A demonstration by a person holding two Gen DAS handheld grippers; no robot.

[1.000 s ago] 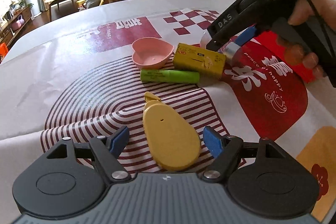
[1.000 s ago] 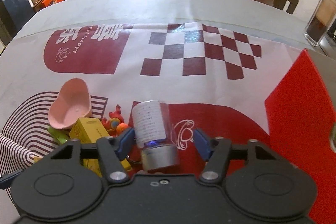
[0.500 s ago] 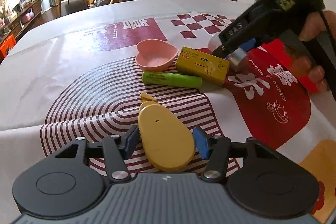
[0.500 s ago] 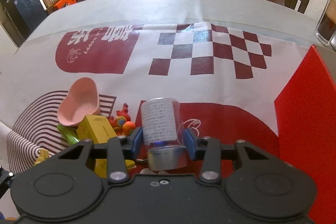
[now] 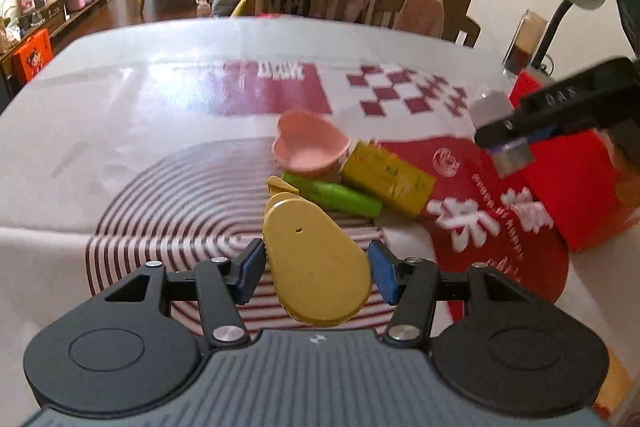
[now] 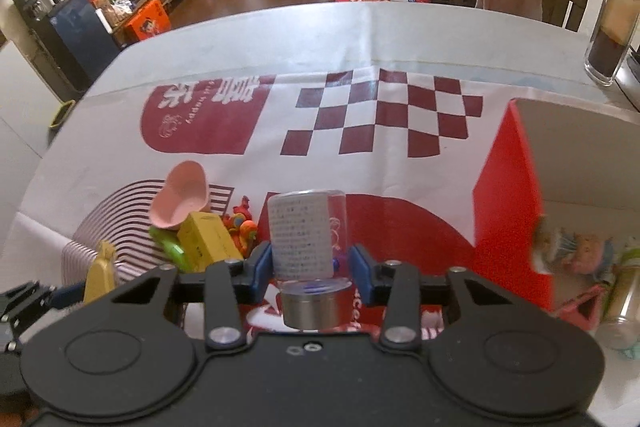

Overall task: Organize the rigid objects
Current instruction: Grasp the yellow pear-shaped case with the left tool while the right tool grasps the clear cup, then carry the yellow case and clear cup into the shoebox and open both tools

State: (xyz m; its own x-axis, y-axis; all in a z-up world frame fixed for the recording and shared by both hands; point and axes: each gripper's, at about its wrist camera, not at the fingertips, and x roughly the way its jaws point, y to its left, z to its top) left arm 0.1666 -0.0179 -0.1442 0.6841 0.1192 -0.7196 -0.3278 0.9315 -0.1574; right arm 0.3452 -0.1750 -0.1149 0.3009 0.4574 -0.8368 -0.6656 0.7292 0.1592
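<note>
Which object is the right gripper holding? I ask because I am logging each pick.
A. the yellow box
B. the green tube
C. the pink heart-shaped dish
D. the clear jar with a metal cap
D: in the right wrist view the right gripper has its blue pads closed on the sides of the clear jar with a metal cap, while the pink dish, green tube and yellow box lie on the table.

Clear glossy jar (image 6: 306,235) (brushed-metal lid); matt yellow plastic clip (image 5: 316,269); smooth printed tablecloth (image 5: 168,131).
</note>
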